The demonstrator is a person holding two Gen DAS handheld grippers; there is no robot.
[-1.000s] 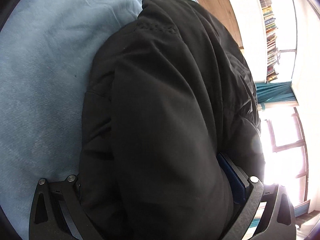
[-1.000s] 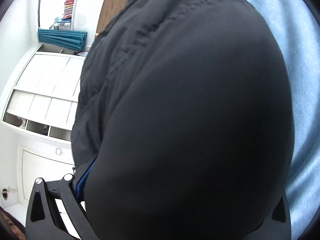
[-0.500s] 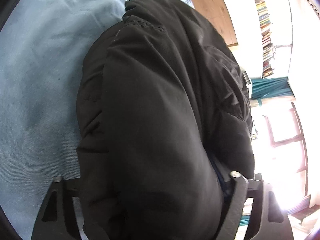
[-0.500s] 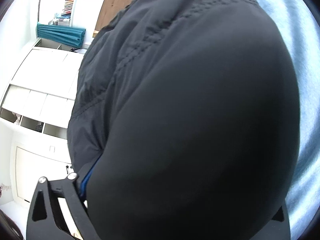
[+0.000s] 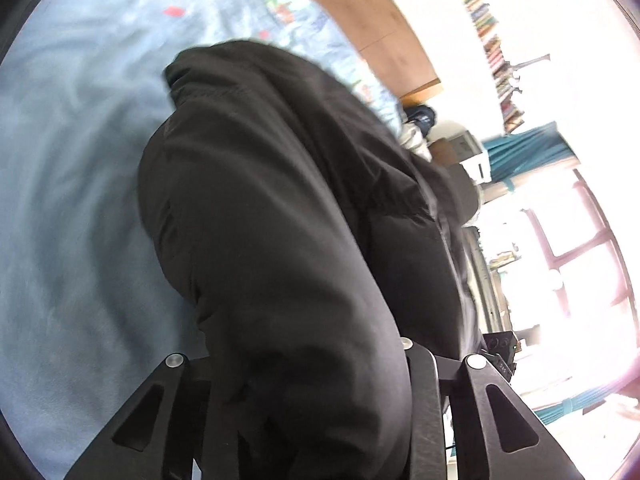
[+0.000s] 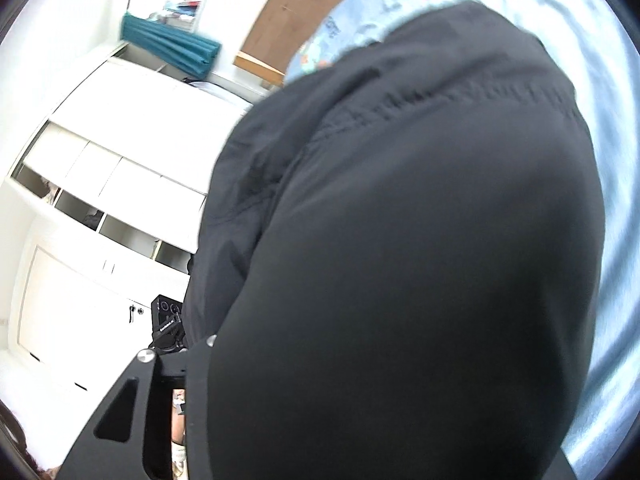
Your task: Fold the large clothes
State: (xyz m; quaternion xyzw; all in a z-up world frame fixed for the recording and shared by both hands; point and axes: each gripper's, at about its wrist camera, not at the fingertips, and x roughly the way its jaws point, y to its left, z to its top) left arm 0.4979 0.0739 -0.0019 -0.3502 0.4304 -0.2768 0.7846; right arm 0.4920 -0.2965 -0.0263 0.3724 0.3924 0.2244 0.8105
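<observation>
Left hand-held gripper (image 5: pixel 308 408): pinching a thick bunch of the black jacket (image 5: pixel 280 220), with cloth filling the gap between its two fingers. Right hand-held gripper (image 6: pixel 320 420): the padded cloth of the jacket (image 6: pixel 420 260) drapes over it and hides the far finger; cloth appears caught at the fingers, but the closure itself cannot be confirmed.

Location of the garment: it hangs from both grippers, bulging toward each camera, above the light blue bed (image 5: pixel 72 200). Its far end, toward the patterned bedding and the wooden headboard (image 5: pixel 372 12), looks to lie on or near the sheet; contact is not clear.

Assessment: the step in hand appears to be carrying a gripped edge across to make a fold. To do it well:
- Keep both grips firm; padded fabric is slippery and bulky and may creep out.
- Move the two grippers level and together so the edge stays straight.
- Lay the cloth down from the far end toward the near end, letting trapped air escape.
- Release only once the layer rests flat on the bed.

Risk: uneven height would skew the fold.
</observation>
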